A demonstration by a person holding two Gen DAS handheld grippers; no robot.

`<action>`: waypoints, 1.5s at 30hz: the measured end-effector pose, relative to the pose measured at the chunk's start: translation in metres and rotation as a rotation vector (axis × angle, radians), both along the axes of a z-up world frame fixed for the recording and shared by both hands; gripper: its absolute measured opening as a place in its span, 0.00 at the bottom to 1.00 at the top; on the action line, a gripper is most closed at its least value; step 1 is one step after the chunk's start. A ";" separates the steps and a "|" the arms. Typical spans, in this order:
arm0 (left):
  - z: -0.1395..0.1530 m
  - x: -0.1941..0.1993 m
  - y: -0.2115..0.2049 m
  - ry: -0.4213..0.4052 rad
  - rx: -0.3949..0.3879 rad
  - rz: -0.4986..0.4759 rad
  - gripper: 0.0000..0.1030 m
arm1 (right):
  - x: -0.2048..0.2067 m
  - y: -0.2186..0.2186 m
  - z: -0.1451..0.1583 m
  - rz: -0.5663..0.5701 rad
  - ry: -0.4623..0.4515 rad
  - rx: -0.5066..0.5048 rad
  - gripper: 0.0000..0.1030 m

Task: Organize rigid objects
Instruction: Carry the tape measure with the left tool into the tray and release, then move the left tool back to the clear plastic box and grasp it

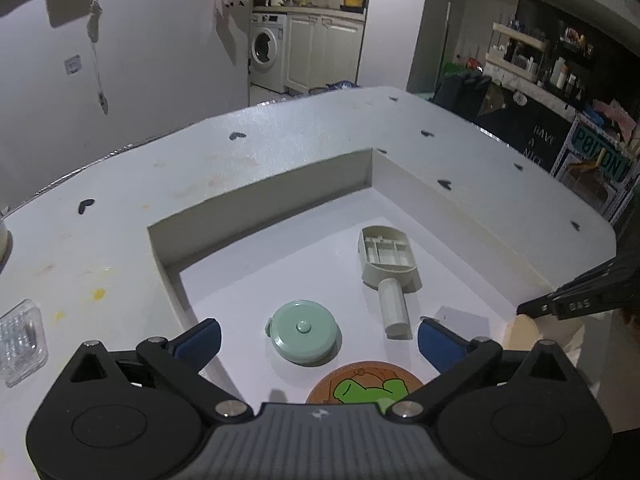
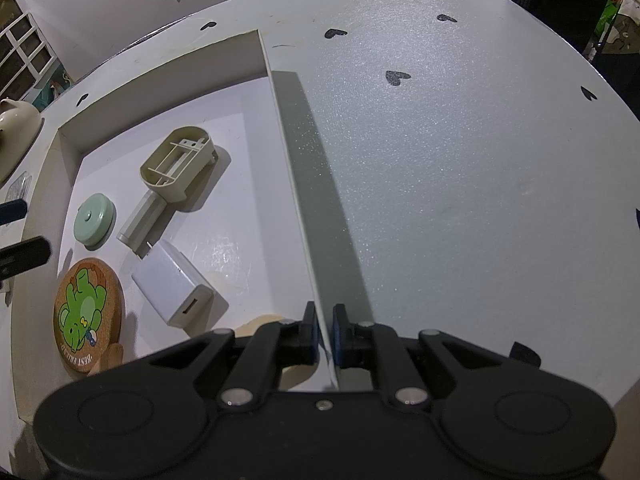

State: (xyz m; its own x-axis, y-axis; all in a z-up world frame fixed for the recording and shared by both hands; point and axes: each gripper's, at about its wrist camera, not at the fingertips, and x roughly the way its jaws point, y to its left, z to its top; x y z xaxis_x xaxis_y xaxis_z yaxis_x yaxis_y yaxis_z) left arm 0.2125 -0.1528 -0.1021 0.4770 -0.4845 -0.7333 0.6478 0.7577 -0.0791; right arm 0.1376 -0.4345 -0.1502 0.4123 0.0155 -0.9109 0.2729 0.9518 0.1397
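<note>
Cork coaster (image 2: 89, 316) lies nearest in the box (image 2: 298, 184), then charger (image 2: 172, 284), green tape measure (image 1: 304, 331) and beige holder (image 1: 386, 254) beyond. Left gripper (image 1: 318, 338) jaws apart, empty; right gripper (image 2: 325, 334) clamps the box wall. Next: fetch another bench (image 2: 460, 140) item.

Left claw wide over the open box

We hold the left claw (image 1: 318, 338) with its blue pads spread apart, nothing between them but air. Beneath it, in the shallow white box (image 1: 256, 200), lie a mint-green round tape measure (image 1: 303, 330), a beige handled holder (image 1: 388, 266) and a cork coaster (image 1: 366, 384) with a green figure. A clear plastic case (image 1: 20, 340) sits on the surface (image 1: 120, 248) to the left.
</note>
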 end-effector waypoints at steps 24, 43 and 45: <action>0.035 0.062 0.104 -0.067 -0.013 0.431 1.00 | 0.000 0.000 0.000 0.001 0.001 -0.001 0.09; -0.022 0.130 0.167 0.079 0.075 0.694 1.00 | 0.005 0.002 -0.001 -0.012 0.017 -0.004 0.09; -0.027 0.133 0.169 0.088 0.077 0.702 1.00 | 0.005 0.002 -0.001 -0.014 0.018 -0.005 0.09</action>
State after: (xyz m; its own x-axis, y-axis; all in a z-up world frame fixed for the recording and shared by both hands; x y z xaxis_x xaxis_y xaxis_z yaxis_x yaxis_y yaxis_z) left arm 0.3455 0.0165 -0.1287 0.5947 -0.0294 -0.8034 -0.0020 0.9993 -0.0380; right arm 0.1425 -0.4328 -0.1510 0.3959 0.0047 -0.9183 0.2891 0.9485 0.1295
